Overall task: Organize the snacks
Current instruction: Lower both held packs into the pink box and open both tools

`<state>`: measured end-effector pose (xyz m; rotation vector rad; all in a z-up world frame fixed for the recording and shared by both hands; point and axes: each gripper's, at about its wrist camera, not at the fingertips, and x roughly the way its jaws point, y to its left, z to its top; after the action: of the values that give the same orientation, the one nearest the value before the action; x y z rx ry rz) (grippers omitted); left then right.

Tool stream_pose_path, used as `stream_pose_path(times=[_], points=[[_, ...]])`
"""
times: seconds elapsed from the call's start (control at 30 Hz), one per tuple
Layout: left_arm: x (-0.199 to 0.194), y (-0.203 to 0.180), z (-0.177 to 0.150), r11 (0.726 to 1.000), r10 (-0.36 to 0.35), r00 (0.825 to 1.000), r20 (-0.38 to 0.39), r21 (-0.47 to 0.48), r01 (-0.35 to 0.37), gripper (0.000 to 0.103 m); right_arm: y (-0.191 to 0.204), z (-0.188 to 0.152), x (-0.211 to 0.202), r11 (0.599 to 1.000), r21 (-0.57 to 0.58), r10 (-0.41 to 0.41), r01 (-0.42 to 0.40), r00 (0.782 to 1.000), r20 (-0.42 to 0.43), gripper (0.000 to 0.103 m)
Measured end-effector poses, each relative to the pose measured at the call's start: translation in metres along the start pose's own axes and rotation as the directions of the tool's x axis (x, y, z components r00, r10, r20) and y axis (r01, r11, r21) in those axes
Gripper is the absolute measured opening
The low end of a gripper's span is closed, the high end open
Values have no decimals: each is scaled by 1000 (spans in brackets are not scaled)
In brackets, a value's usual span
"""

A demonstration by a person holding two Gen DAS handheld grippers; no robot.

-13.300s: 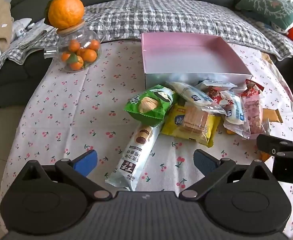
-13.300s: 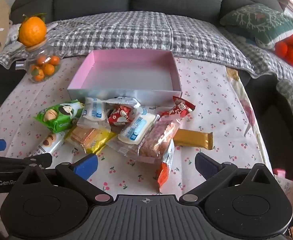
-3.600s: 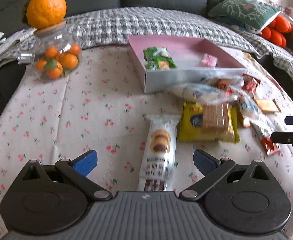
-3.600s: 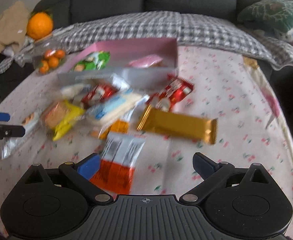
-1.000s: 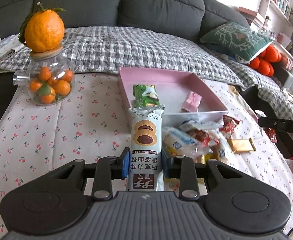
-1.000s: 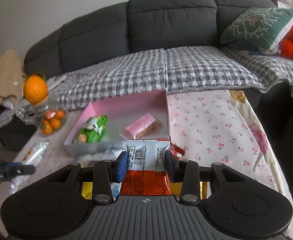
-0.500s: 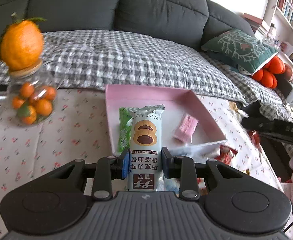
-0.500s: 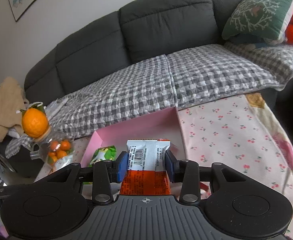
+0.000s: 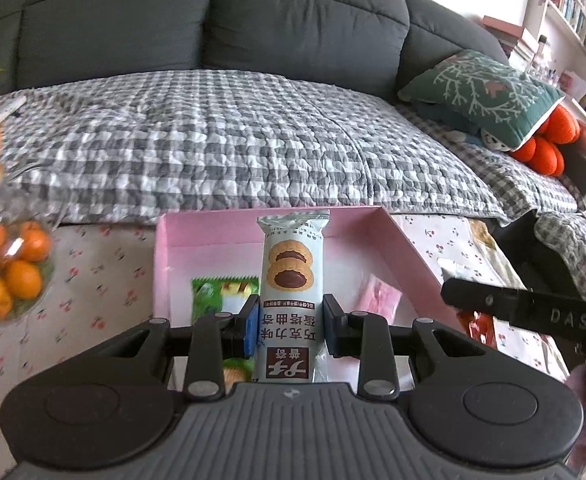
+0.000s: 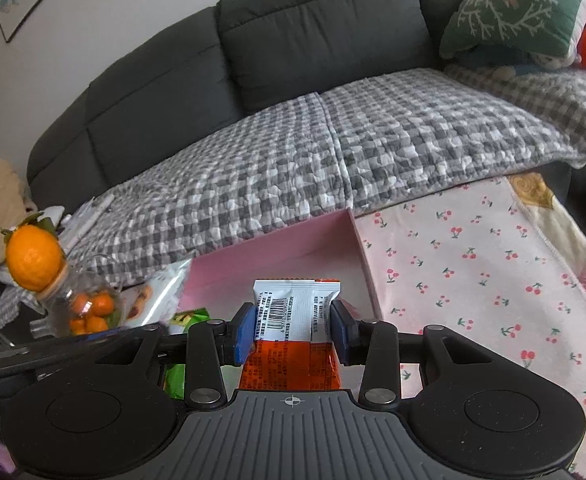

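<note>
1. Since a second ago, both held packets have been carried nearer — now above the pink box point(image 9: 407, 242)
2. The biscuit packet point(image 9: 289, 304) is pinched by the left gripper point(image 9: 291, 330); the orange packet point(image 10: 293, 336) by the right gripper point(image 10: 293, 330)
3. Two snacks are counted inside — one green packet point(image 9: 217, 292), one pink packet point(image 9: 377, 298)

Dark sofa point(image 9: 213, 20), checked quilt point(image 9: 213, 148), green cushion point(image 9: 481, 96), jar of oranges point(image 10: 85, 304)

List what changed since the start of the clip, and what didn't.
Left gripper took the cookie pack off the table; right gripper took the orange-and-white packet. Both now hang over the pink box, which gained a green bag and pink packet. Box and mandarin jar stayed put.
</note>
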<state>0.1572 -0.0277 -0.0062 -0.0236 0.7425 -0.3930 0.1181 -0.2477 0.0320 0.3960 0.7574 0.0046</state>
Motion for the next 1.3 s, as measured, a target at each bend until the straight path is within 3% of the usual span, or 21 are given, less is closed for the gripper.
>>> stream_pose_path(times=[0.53,0.67,0.93,1.3], points=[[56,-1,7,999,47,998,-39,25,-46,29,-5,-3,27,1000,13,-20,20,999,-44,39],[60,-2,5,998,50,998,-48,31,-48,24,-9,-2,27,999,27,-26,27,999,-46,42],[57,-5,5,997,54,998,-35,53,-52,57,-8,-2,25,998,52,-32,34,999,-42,62],[38,-2,7,996,71,997,-25,57,-70,76,-6,1,10,998,56,-27,28,999,-23,77]])
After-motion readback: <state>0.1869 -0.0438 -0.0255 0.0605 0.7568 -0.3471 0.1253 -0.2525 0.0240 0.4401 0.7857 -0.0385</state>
